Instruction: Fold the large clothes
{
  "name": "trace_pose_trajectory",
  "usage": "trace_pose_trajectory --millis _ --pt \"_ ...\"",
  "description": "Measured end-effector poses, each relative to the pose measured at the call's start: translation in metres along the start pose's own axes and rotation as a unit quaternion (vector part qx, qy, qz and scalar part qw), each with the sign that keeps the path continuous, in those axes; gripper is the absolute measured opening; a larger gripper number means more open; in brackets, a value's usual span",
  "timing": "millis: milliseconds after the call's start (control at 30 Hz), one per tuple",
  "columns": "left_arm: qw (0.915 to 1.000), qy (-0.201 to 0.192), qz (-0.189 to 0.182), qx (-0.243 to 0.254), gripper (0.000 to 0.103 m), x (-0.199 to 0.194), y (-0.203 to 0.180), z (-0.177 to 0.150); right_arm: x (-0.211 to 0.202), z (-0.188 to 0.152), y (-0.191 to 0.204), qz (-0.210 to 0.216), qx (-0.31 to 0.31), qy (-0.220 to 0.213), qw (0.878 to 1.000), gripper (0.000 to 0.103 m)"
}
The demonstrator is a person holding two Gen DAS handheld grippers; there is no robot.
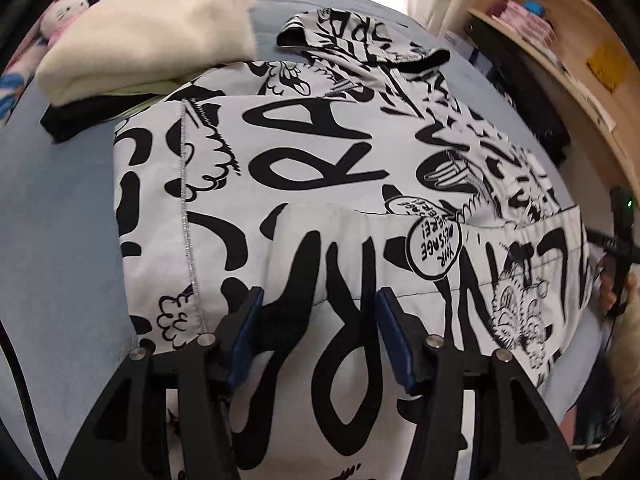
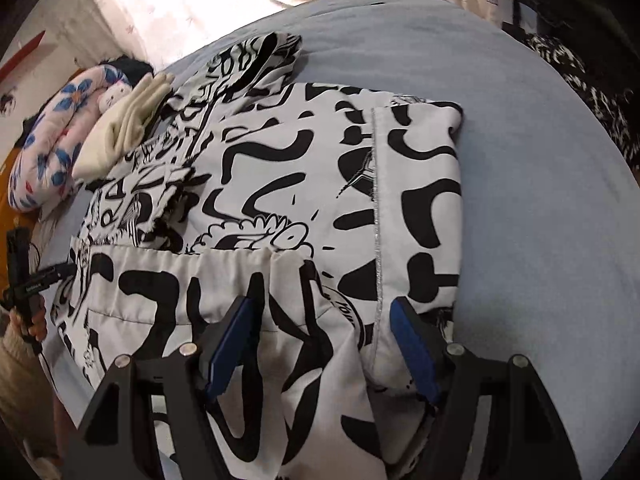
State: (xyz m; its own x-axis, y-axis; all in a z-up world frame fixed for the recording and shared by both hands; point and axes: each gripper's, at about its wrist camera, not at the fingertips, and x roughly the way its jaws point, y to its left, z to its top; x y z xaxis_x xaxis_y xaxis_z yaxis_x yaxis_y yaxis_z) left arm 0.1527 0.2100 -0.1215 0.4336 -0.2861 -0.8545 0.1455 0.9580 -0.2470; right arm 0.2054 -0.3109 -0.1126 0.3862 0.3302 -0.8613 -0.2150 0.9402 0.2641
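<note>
left gripper (image 1: 320, 304): jaws apart, over near hem, gripping nothing | one black-and-white printed garment (image 1: 320, 152) spread on blue bed (image 1: 60, 208), one cream folded cloth (image 1: 160, 36) beyond | right gripper (image 2: 324, 316): jaws wide, straddling a raised fold, pads clear

A large printed garment (image 1: 304, 160) lies spread on a bed (image 1: 60, 220), its hood (image 1: 352, 40) at the far end and its near hem folded up over its body. A folded towel (image 1: 152, 44) sits on a dark garment (image 1: 80, 114) beside the hood. Behind the towel lies a soft toy (image 1: 64, 16). Both grippers hang over the near hem.
</note>
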Motion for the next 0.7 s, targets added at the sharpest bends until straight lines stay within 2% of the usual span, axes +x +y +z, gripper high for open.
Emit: trace_pose_trajectory --millis 100,167,233,267,333,433,700 --pt "1.0000 -0.006 0.005 0.005 0.051 0.000 0.000 -0.001 0.000 -0.005 0.009 -0.006 -0.030 0.008 0.999 0.068" --pt "0.9995 -0.012 0.028 0.012 0.020 -0.002 -0.001 -0.003 0.001 -0.009 0.015 -0.003 -0.047 0.020 0.999 0.036" --pt "0.9994 -0.015 0.030 0.003 0.010 -0.006 0.001 -0.007 0.002 -0.014 0.019 -0.029 -0.052 0.024 0.998 0.026" --pt "0.9992 -0.021 0.034 -0.001 0.008 -0.008 0.000 -0.008 0.002 -0.016 0.022 -0.039 -0.054 0.022 0.998 0.017" --pt "0.9978 -0.035 0.055 -0.009 0.005 -0.017 -0.004 -0.012 -0.003 -0.018 0.029 -0.068 -0.053 0.012 0.996 0.014" --pt "0.9949 -0.056 0.082 -0.018 0.004 -0.035 -0.013 -0.018 -0.023 -0.023 0.041 -0.118 -0.046 -0.028 0.992 0.009" --pt "0.9827 -0.131 0.121 -0.050 0.004 -0.113 -0.032 -0.028 -0.103 -0.026 0.060 -0.148 -0.003 -0.134 0.980 0.006"
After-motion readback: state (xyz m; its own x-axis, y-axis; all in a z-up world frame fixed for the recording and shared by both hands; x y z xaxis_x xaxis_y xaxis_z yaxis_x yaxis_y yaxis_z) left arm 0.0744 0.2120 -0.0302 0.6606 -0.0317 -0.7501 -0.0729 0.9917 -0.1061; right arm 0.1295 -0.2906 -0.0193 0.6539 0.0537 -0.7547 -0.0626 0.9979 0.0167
